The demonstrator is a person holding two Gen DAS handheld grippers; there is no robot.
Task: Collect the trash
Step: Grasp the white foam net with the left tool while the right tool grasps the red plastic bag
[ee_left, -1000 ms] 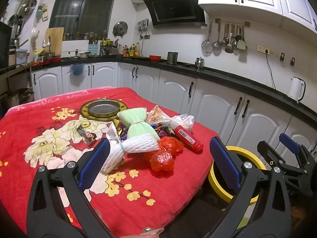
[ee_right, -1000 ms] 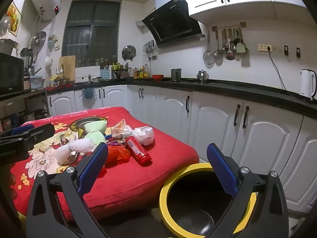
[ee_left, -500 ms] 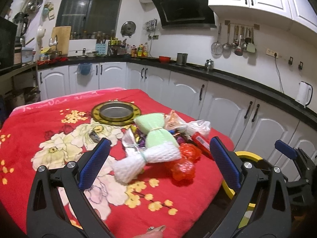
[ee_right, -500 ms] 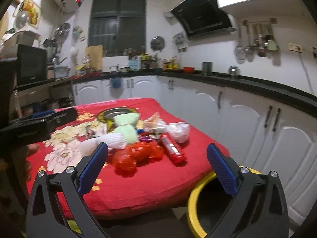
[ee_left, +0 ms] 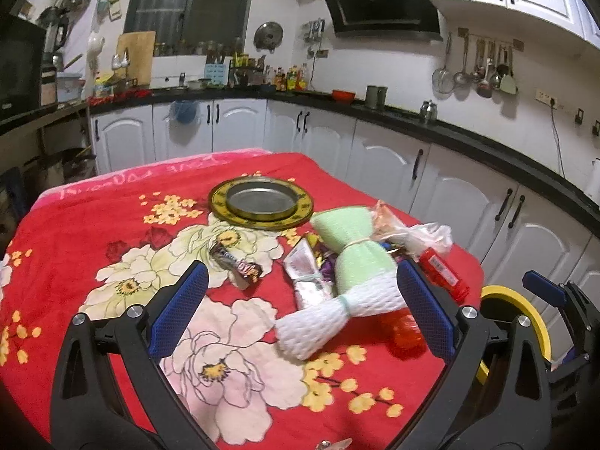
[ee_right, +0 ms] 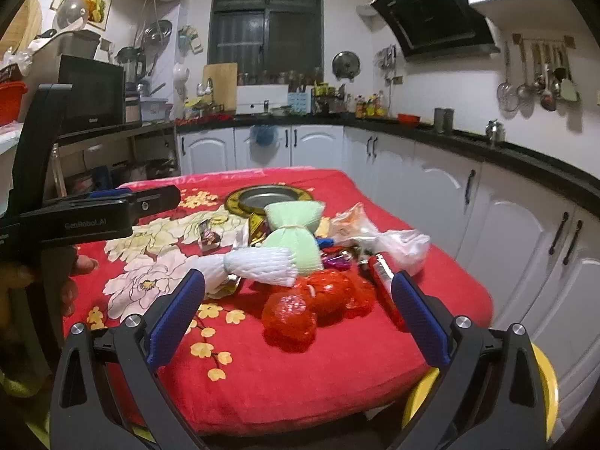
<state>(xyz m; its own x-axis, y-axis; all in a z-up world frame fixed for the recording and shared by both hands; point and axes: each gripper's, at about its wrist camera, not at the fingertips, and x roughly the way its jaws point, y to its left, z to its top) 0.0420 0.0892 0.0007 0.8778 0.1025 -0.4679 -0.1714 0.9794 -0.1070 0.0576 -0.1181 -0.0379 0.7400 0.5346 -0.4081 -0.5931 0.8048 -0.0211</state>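
A pile of trash lies on the red flowered tablecloth (ee_left: 93,232): a white foam net (ee_left: 318,318) (ee_right: 258,262), a green foam net (ee_left: 352,240) (ee_right: 296,232), a silver wrapper (ee_left: 305,273), a chocolate bar wrapper (ee_left: 234,262), red plastic netting (ee_right: 311,303), a red tube (ee_left: 442,273) and a clear plastic bag (ee_right: 390,240). My left gripper (ee_left: 300,318) is open above the white net. My right gripper (ee_right: 296,318) is open over the table's near edge, in front of the red netting. A yellow-rimmed bin (ee_left: 525,322) (ee_right: 543,382) stands beside the table.
A round metal dish on a gold plate (ee_left: 260,202) sits mid-table behind the trash. White cabinets under a black countertop (ee_left: 468,142) run along the back and right. The left gripper shows at the left of the right wrist view (ee_right: 93,213).
Both grippers have swung left, from the bin side toward the table. The trash pile now sits more centred between each gripper's fingers. Nothing was grasped.
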